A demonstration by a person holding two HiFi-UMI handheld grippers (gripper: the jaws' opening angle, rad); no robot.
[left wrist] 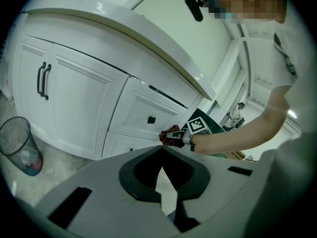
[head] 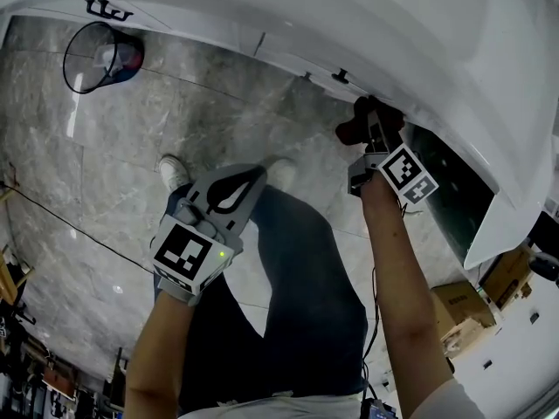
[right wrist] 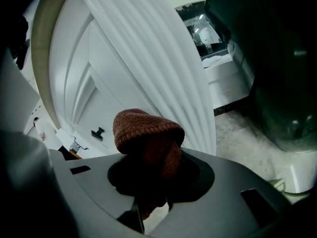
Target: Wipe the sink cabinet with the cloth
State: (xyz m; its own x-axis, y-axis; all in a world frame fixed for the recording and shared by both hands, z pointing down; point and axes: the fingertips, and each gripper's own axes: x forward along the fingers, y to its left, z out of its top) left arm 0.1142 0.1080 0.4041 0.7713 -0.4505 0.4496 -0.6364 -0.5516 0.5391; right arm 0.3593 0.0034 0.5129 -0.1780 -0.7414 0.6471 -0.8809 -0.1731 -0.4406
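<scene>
Mid-wipe, judging by position; no telling wiped from unwiped on the sink cabinet (left wrist: 84,108). Right gripper (head: 371,133) fingers clamped on bunched cloth (right wrist: 147,133), at the cabinet front just under its top edge, contact unclear. Left gripper (head: 253,177) fingers pressed together, empty, well off the cabinet.

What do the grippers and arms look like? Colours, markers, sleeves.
Both grippers are grey moulded shells with black jaw linings. The left gripper carries a black-and-white square-marker cube and a small green light; right gripper has the same cube. Forearms bare; short white sleeve on the right.
</scene>
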